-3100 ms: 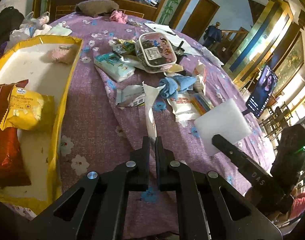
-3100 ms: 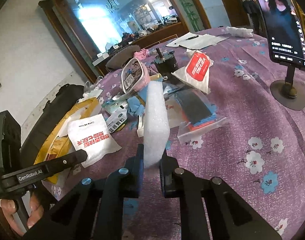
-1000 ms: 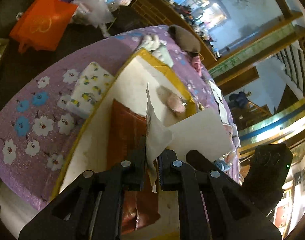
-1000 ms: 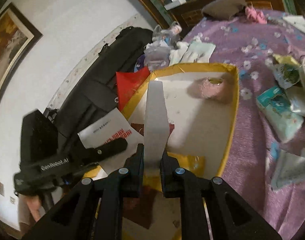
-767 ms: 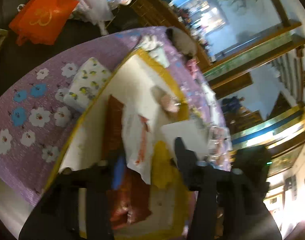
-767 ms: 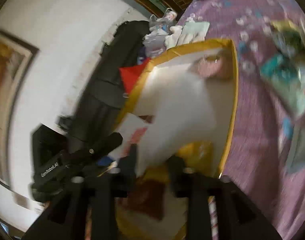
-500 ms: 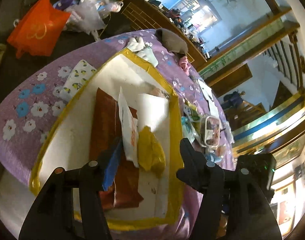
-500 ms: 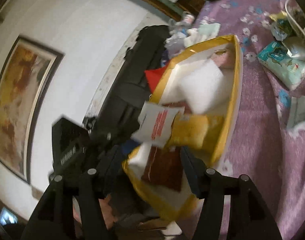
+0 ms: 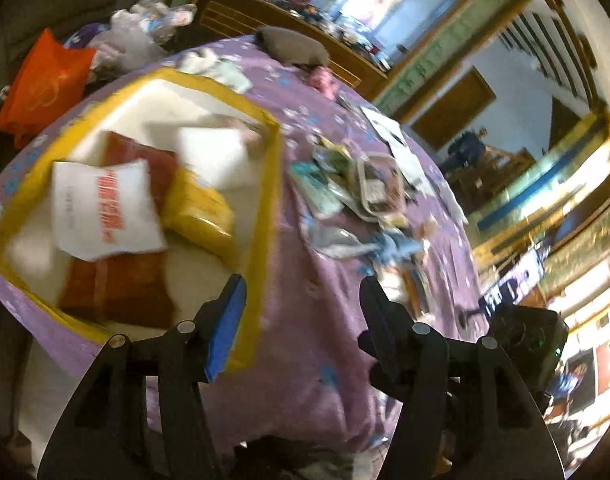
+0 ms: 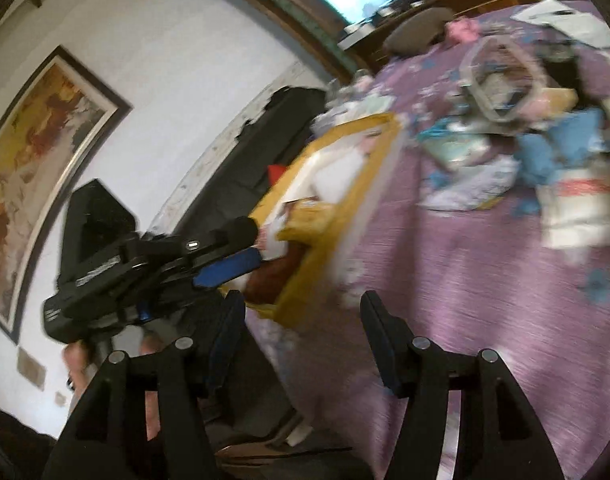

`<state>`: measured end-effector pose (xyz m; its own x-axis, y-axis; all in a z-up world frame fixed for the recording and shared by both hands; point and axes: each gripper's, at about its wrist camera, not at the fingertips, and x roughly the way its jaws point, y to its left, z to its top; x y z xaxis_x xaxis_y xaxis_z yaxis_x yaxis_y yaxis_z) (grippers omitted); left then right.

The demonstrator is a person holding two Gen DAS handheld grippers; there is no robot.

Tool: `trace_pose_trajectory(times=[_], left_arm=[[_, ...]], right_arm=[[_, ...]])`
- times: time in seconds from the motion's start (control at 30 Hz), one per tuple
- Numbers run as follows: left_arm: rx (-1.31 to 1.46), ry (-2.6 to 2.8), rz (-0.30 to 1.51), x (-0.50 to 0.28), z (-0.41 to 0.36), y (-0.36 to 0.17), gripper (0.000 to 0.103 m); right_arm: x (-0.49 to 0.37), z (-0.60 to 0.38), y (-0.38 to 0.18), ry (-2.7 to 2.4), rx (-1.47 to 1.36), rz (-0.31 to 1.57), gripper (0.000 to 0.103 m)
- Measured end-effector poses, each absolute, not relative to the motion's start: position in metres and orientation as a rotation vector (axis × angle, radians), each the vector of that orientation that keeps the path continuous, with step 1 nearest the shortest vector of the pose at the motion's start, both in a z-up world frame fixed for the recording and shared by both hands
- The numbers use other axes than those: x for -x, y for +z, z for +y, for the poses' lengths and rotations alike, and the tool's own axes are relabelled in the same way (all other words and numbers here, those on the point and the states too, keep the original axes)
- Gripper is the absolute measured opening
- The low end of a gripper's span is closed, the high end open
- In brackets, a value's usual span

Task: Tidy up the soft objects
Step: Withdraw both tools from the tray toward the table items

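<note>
- The left gripper [image 9: 301, 300], jaws now spread, has dropped its white packet [image 9: 101, 208] into the yellow-rimmed box [image 9: 265, 200].
- The right gripper [image 10: 301, 320] has released its foam pad [image 9: 213, 156] there too.

Right gripper [image 10: 301, 320]: jaws wide apart, nothing between them.
Left gripper [image 10: 241, 248]: black, blue-padded, beside the tray.
Yellow-rimmed white tray [image 10: 369, 168]: holds yellow and brown packets.
Purple floral tablecloth [image 10: 485, 300]: scattered blurred packets beyond.

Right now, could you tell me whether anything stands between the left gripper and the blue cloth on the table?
Nothing visible does. The left gripper is open and empty over bare purple tablecloth, and the blue cloth lies beyond it among loose packets. The yellow box sits off to its left.
</note>
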<state>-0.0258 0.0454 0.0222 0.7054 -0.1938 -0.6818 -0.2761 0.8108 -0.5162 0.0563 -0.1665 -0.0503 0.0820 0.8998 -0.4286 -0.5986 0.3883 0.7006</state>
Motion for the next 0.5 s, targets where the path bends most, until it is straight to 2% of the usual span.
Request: trace_pose_trajectory(times=[0.27,0.5], left_arm=[[0.551,-0.001,0.853,0.014,-0.013,0.022,0.059],[0.528,-0.025,0.898,0.000,-0.034,0.013,0.059]], right_arm=[[-0.070,-0.208,-0.063,1.054,-0.407,0.950,0.062],[-0.089,-0.235,-0.060,0.917,-0.350,0.924,0.063]])
